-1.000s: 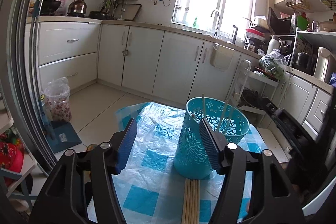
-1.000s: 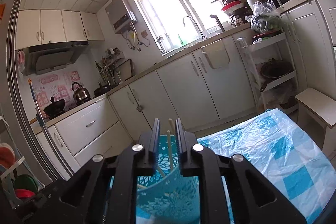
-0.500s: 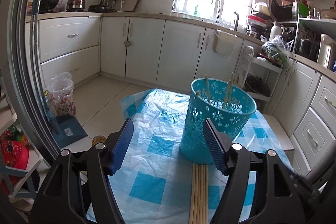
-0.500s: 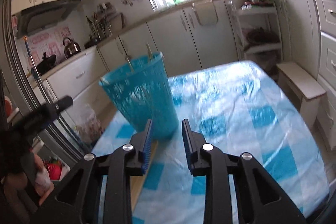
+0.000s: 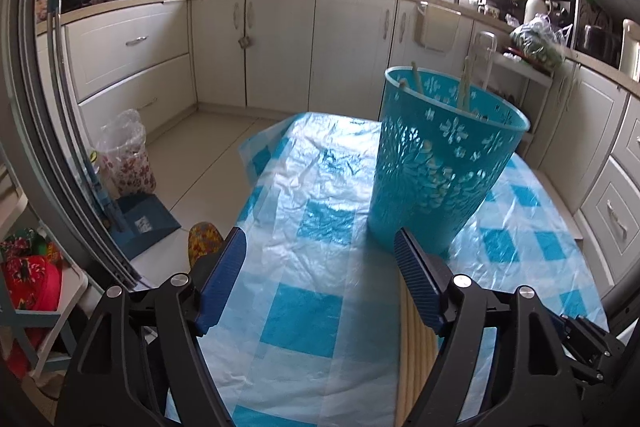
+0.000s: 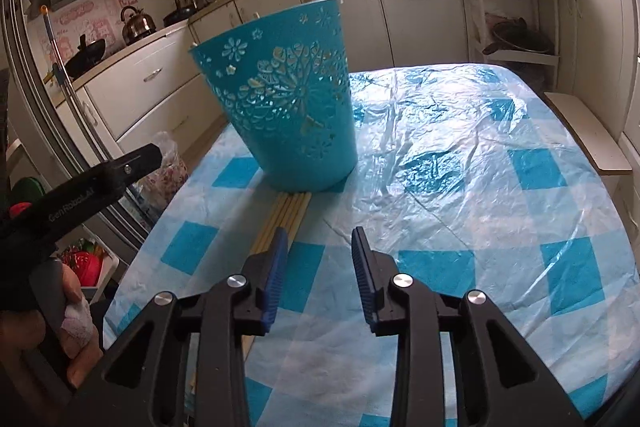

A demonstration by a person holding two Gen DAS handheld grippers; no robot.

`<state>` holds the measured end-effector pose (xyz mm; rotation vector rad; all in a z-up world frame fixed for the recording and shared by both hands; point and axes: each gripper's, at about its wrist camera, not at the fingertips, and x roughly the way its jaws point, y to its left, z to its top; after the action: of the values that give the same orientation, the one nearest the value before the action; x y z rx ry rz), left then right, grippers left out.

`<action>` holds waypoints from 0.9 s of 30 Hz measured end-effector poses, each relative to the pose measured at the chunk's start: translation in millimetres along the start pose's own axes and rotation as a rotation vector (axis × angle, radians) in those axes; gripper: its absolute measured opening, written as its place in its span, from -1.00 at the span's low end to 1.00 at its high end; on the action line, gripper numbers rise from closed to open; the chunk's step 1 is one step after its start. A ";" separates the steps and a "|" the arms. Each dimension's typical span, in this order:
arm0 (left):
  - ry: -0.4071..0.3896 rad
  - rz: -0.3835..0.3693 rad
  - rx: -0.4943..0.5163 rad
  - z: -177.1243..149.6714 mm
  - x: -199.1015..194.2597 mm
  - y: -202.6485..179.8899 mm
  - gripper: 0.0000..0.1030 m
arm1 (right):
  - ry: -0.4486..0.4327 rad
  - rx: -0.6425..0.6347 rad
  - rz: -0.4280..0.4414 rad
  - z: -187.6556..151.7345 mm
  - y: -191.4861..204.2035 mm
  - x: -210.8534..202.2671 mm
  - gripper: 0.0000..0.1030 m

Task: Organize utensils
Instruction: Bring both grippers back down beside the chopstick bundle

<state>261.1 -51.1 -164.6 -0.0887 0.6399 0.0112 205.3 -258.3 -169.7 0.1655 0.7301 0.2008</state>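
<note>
A teal cut-out basket (image 5: 436,163) stands on the blue-checked table and holds a few chopsticks (image 5: 464,83); it also shows in the right wrist view (image 6: 288,107). A row of several loose chopsticks (image 6: 286,217) lies flat on the cloth just in front of the basket, also seen in the left wrist view (image 5: 414,347). My left gripper (image 5: 320,279) is open and empty, low over the table in front of the basket. My right gripper (image 6: 320,267) is open and empty, just right of the loose chopsticks.
The table is covered with a crinkled plastic cloth (image 6: 480,155). A wooden stool (image 6: 588,135) stands at its right side. Kitchen cabinets (image 5: 280,47) run behind. The left gripper's body (image 6: 80,187) shows at the left of the right wrist view.
My right gripper came away from the basket top, dropped low to the table and opened. My left gripper tilted down and moved closer to the table.
</note>
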 end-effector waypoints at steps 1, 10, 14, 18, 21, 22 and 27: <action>0.008 0.000 0.002 -0.9 2.2 0.1 0.45 | 0.008 -0.003 0.000 -0.9 0.6 1.8 -0.29; 0.114 -0.001 0.020 -13.1 28.3 3.2 0.48 | 0.092 -0.034 -0.015 -7.9 12.0 21.2 -0.29; 0.161 -0.004 0.031 -17.6 40.2 3.4 0.49 | 0.128 -0.047 -0.026 -10.2 16.9 31.3 -0.29; 0.186 -0.007 0.055 -19.7 49.1 -0.9 0.49 | 0.148 -0.044 -0.026 -11.3 17.5 37.6 -0.29; 0.201 -0.013 0.062 -20.5 55.2 -4.2 0.49 | 0.150 -0.047 -0.030 -10.5 18.8 40.0 -0.29; 0.204 -0.014 0.064 -20.6 56.2 -4.7 0.49 | 0.150 -0.049 -0.033 -10.5 19.6 40.8 -0.29; 0.220 -0.020 0.079 -19.4 61.6 -7.9 0.49 | 0.152 -0.091 -0.045 -10.2 25.5 42.8 -0.29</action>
<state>299.2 -61.6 -216.2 -0.0200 0.8584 -0.0437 226.4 -222.5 -199.1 0.0468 0.8731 0.2049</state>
